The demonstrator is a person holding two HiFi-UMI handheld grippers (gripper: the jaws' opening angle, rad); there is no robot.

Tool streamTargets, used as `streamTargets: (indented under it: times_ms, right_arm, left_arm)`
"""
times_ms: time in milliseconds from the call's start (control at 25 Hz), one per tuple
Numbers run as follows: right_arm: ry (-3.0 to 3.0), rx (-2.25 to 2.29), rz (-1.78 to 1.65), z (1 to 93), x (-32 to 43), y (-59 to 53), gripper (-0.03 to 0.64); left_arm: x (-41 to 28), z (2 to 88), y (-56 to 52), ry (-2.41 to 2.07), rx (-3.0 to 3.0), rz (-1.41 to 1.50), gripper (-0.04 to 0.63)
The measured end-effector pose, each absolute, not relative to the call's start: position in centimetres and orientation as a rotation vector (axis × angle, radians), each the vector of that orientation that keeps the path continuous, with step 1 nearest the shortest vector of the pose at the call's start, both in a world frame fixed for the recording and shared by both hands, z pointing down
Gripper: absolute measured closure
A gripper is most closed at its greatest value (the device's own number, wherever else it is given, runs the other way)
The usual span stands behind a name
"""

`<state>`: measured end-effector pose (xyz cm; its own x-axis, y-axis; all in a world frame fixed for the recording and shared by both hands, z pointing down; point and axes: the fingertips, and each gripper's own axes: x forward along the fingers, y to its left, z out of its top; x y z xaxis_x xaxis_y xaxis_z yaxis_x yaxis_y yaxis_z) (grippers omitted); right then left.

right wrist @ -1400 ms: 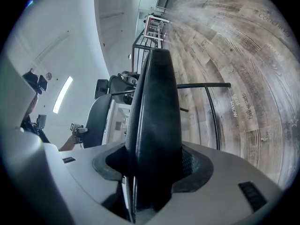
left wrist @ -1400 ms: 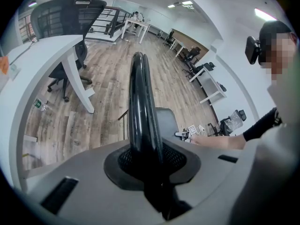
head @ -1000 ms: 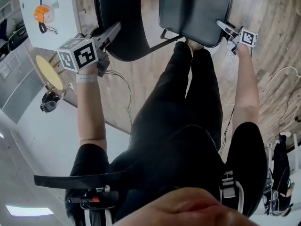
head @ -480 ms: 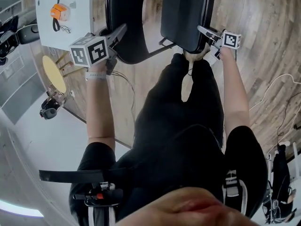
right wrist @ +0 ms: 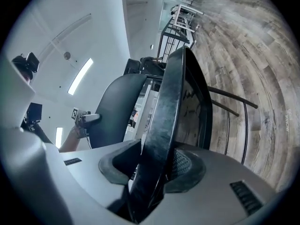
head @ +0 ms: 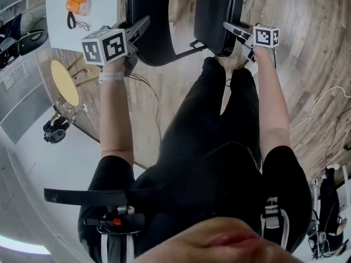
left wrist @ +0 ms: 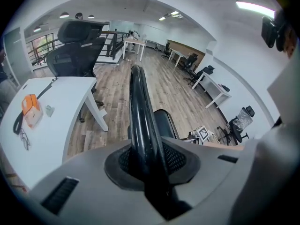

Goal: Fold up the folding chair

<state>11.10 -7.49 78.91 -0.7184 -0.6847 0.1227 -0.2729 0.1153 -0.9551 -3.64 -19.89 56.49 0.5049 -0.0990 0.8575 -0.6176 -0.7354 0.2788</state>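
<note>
Seat (head: 214, 10) rose; right hand-held gripper (head: 229, 27), jaws just closed, clamps it; left hand-held gripper (head: 143, 25) clamps backrest (head: 156, 45).

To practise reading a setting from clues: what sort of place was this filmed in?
Most likely an open-plan office. There is a white desk, a high-backed office chair behind it, and more desks with chairs along the far wall, across a wood-plank floor.

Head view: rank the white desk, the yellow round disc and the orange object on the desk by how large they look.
1. white desk, largest even though the frame's top edge cuts it off.
2. yellow disc.
3. orange object, clearly the smallest.
</note>
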Motion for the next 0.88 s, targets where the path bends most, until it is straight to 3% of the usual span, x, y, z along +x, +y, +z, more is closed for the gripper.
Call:
streamTargets:
  times_ms: [880]
  right_arm:
    - [2.141,-0.794,-1.638,74.7,-0.8,-16.4,0.457]
  left_arm:
    - [-14.0,56.4,-27.8,-0.561,2.15,1.101,0.525]
